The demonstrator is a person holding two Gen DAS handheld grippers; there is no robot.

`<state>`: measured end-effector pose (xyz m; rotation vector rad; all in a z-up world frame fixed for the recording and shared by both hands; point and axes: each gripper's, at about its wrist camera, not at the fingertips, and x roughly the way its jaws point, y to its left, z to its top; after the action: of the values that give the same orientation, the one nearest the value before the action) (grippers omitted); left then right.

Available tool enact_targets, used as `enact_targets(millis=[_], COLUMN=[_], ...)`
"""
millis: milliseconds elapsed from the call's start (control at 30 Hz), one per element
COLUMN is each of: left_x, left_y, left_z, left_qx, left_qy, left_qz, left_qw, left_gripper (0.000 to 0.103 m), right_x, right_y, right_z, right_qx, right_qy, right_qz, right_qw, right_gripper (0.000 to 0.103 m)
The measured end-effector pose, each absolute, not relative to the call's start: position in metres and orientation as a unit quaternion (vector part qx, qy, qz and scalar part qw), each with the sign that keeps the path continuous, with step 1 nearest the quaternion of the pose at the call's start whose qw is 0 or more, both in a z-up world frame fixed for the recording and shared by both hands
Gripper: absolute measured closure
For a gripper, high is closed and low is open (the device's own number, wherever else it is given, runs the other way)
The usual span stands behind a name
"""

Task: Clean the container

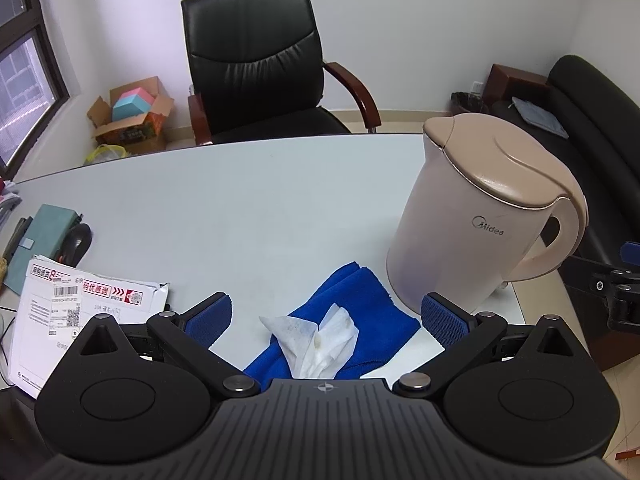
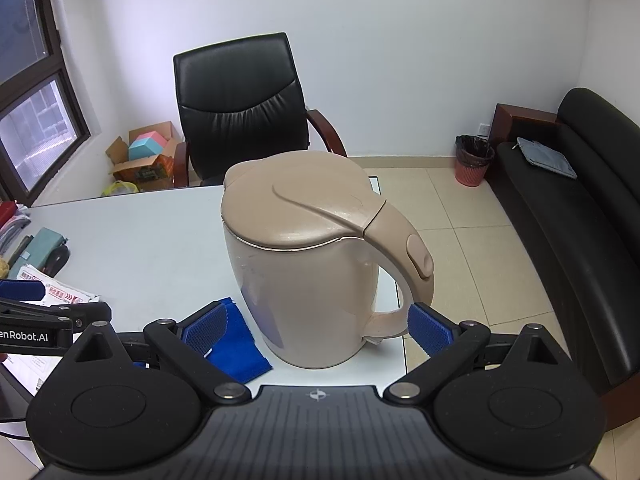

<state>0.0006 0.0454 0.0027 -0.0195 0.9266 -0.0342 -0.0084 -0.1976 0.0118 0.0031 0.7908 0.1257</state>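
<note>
A beige Midea electric kettle [image 1: 476,216] stands upright with its lid shut at the table's right end; it also shows in the right wrist view [image 2: 304,264]. A blue cloth [image 1: 352,312] lies on the table with a crumpled, stained white tissue [image 1: 320,340] on top; the blue cloth also shows in the right wrist view [image 2: 236,340]. My left gripper [image 1: 326,316] is open above the cloth and tissue, holding nothing. My right gripper [image 2: 318,330] is open, its fingers either side of the kettle's lower body, near the handle, not touching.
The grey-white table [image 1: 224,208] carries a torn parcel envelope [image 1: 68,320], a teal notebook [image 1: 44,236] and a black mouse [image 1: 76,242] at the left. A black office chair [image 1: 256,68] stands behind. A black sofa [image 2: 576,240] and a red bin [image 2: 474,160] are at the right.
</note>
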Motion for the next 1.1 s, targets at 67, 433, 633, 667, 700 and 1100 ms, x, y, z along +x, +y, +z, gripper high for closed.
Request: enact_targets(millis=[67,433,633,667,700,1100], left_x=[0.001,0.005,0.006,0.006,0.006,0.005], left_y=[0.049,0.050,0.047,0.035,0.024,0.017], left_z=[0.003,0.002,0.001,-0.001,-0.003,-0.002], left_qx=[-0.008,-0.007,-0.004,-0.004,-0.004,-0.005], left_qy=[0.447,0.448,0.447,0.447,0.446,0.446], left_qz=[-0.018,-0.017,-0.018,-0.015,-0.013,-0.011], left_qw=[0.895,0.894,0.894,0.895,0.895,0.895], left_gripper=[0.001,0.001,0.001,0.001,0.001,0.001], right_x=[-0.010,-0.016,-0.005,-0.003,-0.002,-0.003], right_y=[-0.196,-0.189,-0.201,-0.202,-0.203,-0.198], right_z=[0.012,0.012,0.016,0.016,0.016,0.012], right_qx=[0.001,0.002,0.004,0.004,0.004,0.004], right_qy=[0.385,0.385,0.387,0.387,0.387,0.386], right_qz=[0.061,0.060,0.062,0.062,0.062,0.062], right_qw=[0.921,0.921,0.920,0.920,0.920,0.920], right_gripper=[0.004,0.004,0.004,0.004,0.004,0.004])
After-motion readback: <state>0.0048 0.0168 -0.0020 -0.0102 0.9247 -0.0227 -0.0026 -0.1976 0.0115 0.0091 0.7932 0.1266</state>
